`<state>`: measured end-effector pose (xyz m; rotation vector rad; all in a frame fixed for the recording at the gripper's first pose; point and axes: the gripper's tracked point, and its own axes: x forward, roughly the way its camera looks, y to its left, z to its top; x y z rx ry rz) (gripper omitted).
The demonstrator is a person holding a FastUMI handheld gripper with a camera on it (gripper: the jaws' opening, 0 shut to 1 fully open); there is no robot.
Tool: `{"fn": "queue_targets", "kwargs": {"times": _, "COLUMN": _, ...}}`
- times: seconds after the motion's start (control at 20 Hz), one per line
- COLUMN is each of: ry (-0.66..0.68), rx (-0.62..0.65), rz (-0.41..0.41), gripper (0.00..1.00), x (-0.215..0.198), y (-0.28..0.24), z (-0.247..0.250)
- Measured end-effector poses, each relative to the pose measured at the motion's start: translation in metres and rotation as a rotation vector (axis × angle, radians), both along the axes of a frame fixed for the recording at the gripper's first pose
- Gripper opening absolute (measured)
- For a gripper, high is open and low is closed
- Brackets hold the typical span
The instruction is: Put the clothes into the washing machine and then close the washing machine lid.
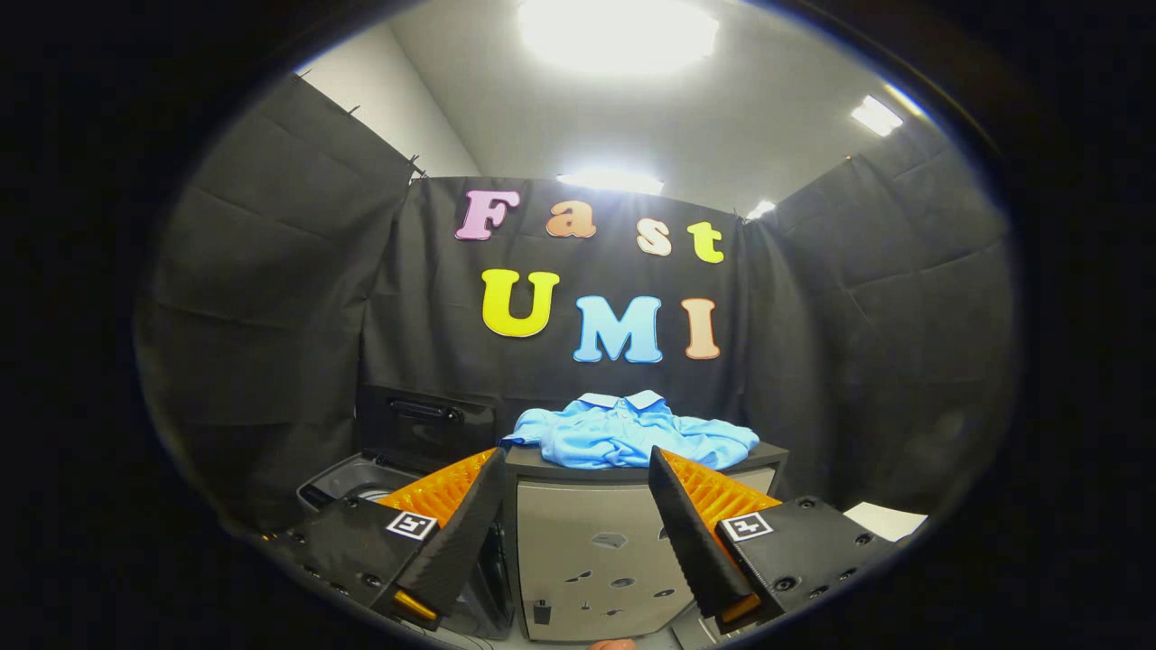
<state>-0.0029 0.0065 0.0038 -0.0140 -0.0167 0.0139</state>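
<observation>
Jaws of gripper (575,469) spread, empty; unlabelled blue shirt (628,435) beyond.

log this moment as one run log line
phase: approach | gripper: open, holding nothing | shirt: on cabinet beyond fingers | washing machine: lid up

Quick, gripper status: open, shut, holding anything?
Gripper: open, holding nothing; the blue shirt lies beyond its fingers on the cabinet.

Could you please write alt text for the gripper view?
A light blue shirt lies crumpled on a grey cabinet, just beyond the open, empty gripper. Beside the cabinet stands a washing machine with its lid raised.
</observation>
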Motion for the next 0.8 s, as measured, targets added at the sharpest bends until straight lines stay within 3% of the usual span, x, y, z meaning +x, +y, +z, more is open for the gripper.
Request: {"fn": "queue_targets", "kwargs": {"times": 0.8, "ry": 0.026, "rx": 0.002, "rz": -0.002, "gripper": 0.98, "x": -0.0002, "y": 0.0034, "z": -0.0062}}
